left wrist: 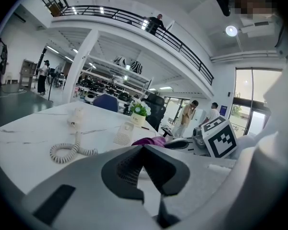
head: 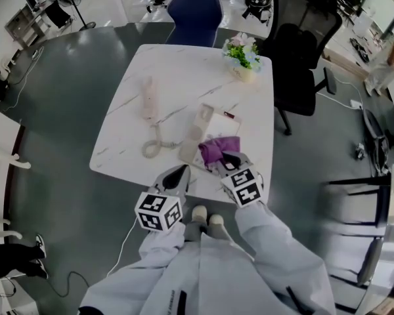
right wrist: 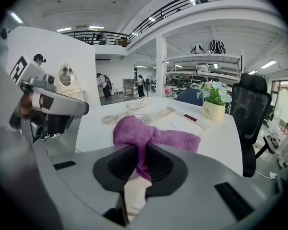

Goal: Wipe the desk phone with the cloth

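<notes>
Right tool (right wrist: 140, 150) clamped on purple cloth (right wrist: 151, 134) beside desk phone (head: 203, 126); left tool (left wrist: 144, 150) together, empty.

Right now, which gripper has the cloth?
The right gripper: its jaws are shut on a fold of the purple cloth. The left gripper is shut too, but with nothing between its jaws.

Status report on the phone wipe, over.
Right tongs shut on purple cloth, beside desk phone. Left tongs shut, empty, at table's near edge. Handset off the phone, lying left, cord coiled between. Nothing blocking.
</notes>
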The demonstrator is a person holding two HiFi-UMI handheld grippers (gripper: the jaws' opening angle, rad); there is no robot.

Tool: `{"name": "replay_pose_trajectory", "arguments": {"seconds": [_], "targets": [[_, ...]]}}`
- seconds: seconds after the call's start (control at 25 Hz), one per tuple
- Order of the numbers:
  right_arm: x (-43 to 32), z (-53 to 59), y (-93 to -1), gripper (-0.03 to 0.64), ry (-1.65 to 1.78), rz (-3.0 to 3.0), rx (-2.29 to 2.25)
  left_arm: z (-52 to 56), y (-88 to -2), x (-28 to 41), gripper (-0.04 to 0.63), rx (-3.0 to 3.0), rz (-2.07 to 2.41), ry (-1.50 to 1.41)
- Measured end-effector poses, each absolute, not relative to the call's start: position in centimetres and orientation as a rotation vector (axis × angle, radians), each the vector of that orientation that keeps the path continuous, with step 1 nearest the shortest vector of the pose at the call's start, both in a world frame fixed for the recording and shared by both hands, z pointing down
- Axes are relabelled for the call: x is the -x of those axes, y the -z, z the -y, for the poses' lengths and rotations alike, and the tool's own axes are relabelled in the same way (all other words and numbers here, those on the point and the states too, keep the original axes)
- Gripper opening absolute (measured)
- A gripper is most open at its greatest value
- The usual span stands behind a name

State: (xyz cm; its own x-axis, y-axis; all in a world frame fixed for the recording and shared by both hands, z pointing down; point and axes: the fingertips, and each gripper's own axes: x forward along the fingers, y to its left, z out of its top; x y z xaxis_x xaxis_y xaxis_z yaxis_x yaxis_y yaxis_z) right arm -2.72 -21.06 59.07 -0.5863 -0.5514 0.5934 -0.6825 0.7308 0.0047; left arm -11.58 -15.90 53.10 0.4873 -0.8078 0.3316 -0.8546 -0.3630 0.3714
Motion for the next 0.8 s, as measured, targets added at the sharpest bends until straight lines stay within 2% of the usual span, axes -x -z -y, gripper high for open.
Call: {"name": "replay_pose_trajectory", "arguments": {"seconds": [0.8], "targets": [[3.8, 17.3, -59.9, 0.035, -0.340, 2.371, -0.811, 13.4, -52.8, 11.7, -0.002, -2.193, 1.431, -0.102]]}}
